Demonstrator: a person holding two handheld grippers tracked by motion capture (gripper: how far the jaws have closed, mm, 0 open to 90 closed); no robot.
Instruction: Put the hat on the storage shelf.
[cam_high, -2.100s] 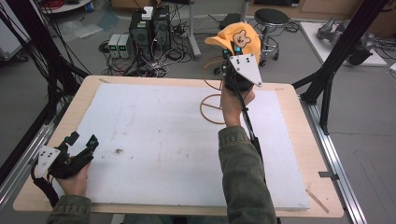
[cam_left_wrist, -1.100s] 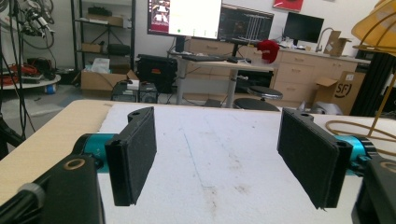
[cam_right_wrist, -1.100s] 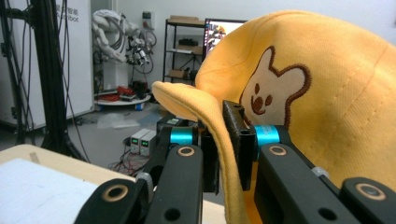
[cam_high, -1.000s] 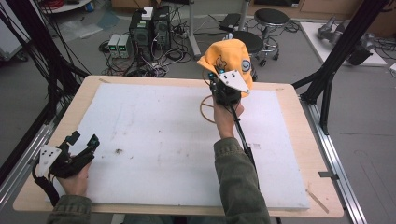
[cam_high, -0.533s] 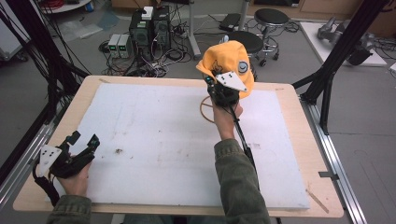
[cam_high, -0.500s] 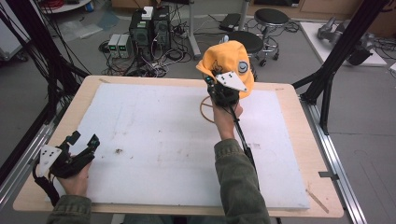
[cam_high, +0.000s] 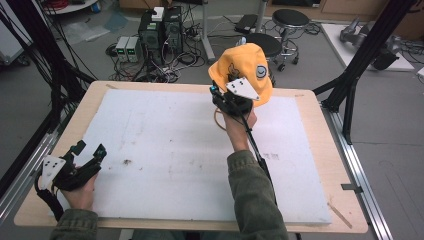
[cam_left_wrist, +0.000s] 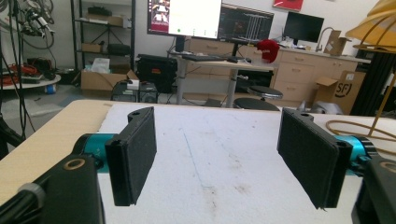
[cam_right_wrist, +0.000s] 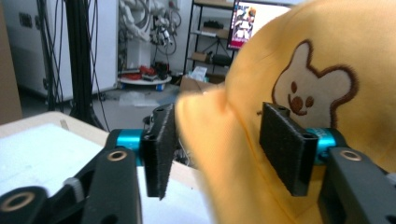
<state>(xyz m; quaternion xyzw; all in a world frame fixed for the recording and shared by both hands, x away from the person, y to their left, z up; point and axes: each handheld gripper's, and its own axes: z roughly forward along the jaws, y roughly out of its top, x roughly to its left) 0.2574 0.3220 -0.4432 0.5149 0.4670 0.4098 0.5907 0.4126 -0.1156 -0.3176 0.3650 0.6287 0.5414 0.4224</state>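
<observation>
Since the earlier frame, the yellow cap (cam_high: 243, 70) has been carried down from above the table's (cam_high: 310, 150) far edge onto a wire stand (cam_high: 218, 119). At the table's near left corner, the left hand-held gripper (cam_high: 89, 151) is held wide and empty. At the cap, the right hand-held gripper's (cam_right_wrist: 217, 149) jaws have just been opening; fabric remains between them.

Right gripper (cam_high: 231, 100) raised at yellow cap (cam_high: 242, 70).
</observation>
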